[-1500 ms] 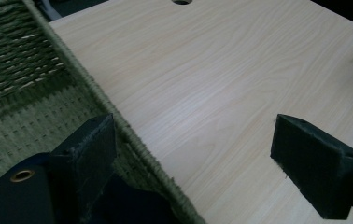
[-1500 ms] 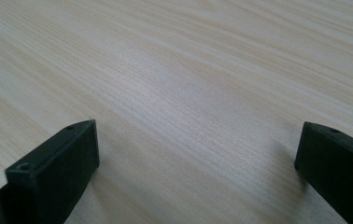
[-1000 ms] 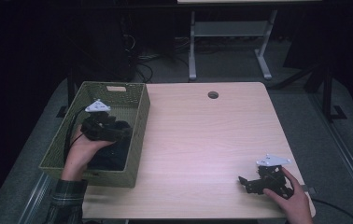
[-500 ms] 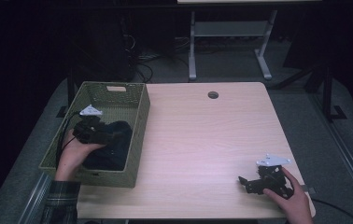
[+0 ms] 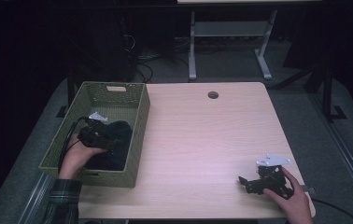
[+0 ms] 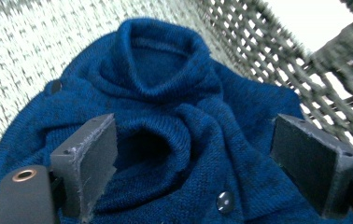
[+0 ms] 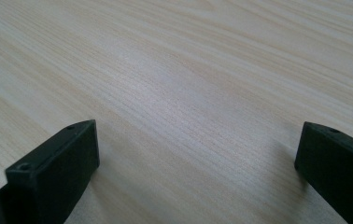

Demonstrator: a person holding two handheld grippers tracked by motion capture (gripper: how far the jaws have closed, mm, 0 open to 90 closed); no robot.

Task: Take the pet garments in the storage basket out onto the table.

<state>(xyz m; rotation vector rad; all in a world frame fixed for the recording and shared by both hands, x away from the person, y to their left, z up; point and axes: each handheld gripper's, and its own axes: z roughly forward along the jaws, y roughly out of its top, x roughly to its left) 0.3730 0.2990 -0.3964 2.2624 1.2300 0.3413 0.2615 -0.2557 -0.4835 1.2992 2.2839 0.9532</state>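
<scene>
Blue knitted sweater crumpled inside green woven basket at table's left. Left gripper wide open just above it, gripping nothing. Right gripper wide open, empty, low over bare wood.

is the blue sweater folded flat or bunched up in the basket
Bunched up: the blue sweater lies rumpled in the basket, collar and folds heaped between the open left gripper jaws.

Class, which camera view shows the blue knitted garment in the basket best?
The left gripper view: the blue knitted garment sits close between the left gripper's open jaws, collar and buttons clear. The high view shows it as a dark heap in the green basket. The right gripper view shows bare table.
</scene>
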